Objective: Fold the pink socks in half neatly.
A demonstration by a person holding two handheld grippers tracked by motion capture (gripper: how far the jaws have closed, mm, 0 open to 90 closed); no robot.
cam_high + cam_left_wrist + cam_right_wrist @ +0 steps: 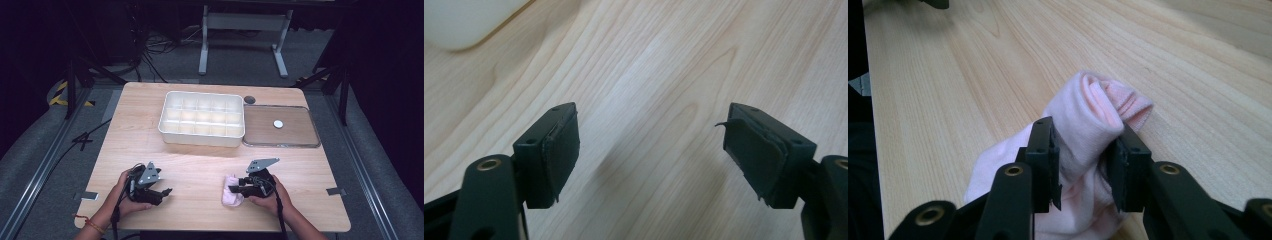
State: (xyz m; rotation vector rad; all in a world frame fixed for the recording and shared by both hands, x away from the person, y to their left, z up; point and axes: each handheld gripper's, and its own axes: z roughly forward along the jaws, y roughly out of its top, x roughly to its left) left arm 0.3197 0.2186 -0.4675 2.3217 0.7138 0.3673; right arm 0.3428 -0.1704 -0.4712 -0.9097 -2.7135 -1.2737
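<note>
Pink sock (pixel 1088 117) rolled on the table (pixel 200 175), clenched in my right gripper (pixel 1083 160); my left gripper (pixel 649 150) hangs released, nothing between its jaws.

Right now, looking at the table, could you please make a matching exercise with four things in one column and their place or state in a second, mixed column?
Things:
1. left tongs
2. right tongs
3. white compartment box
4. small white disc

Places or states:
A. lies on the clear flat lid
B. shut on the pink sock
C. open above bare wood
D. stands at the middle of the table's far side

Pairs: 1-C, 2-B, 3-D, 4-A
</note>
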